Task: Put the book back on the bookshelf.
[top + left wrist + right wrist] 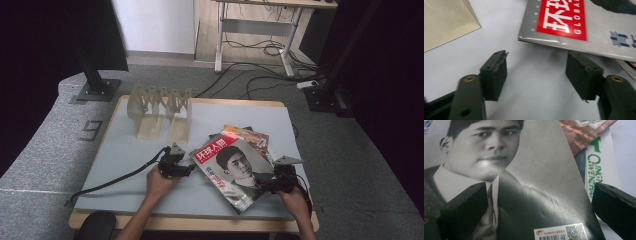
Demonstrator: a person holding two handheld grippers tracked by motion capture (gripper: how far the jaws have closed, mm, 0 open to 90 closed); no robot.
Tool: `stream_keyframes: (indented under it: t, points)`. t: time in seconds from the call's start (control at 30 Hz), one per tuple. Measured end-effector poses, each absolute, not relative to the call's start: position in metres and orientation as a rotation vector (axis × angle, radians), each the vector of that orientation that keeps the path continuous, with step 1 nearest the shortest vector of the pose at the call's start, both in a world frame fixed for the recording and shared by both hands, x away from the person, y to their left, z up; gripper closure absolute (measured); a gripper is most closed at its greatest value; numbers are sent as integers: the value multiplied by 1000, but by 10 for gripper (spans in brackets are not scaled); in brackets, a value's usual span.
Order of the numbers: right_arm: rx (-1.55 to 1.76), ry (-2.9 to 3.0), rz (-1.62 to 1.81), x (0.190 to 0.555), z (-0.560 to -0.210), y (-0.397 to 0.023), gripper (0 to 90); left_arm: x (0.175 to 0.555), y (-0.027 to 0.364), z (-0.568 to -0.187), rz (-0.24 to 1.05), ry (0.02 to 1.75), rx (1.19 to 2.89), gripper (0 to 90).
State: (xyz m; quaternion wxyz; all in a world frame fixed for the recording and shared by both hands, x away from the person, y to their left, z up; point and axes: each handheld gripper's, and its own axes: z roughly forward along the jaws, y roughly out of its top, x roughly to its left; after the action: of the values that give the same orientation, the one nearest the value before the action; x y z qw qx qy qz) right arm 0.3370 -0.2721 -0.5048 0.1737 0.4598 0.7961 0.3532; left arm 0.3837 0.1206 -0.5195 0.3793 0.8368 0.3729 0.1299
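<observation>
Both grippers' jaws flank magazine (233, 170).

Black jaws, brass screws, grey plates, black cables

Dim surroundings, lit tabletop – soft blur, mild glare

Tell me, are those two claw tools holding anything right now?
No. The left gripper is open beside the magazine; the right gripper is open over its cover.
</observation>
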Motion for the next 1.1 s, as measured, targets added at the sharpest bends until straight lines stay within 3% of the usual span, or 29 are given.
stream_keyframes:
  t: [0.3, 0.53, 1.1]
  points:
    - [1228, 2247, 971, 345, -493, -268, 28, 382, 118, -519, 301, 925, 2102, 266]
    - [1266, 2307, 1016, 363, -503, -265, 36, 387, 114, -522, 313, 930, 2100, 266]
    - [1281, 2282, 1063, 333, -507, -267, 42, 392, 114, -523, 376, 929, 2138, 251]
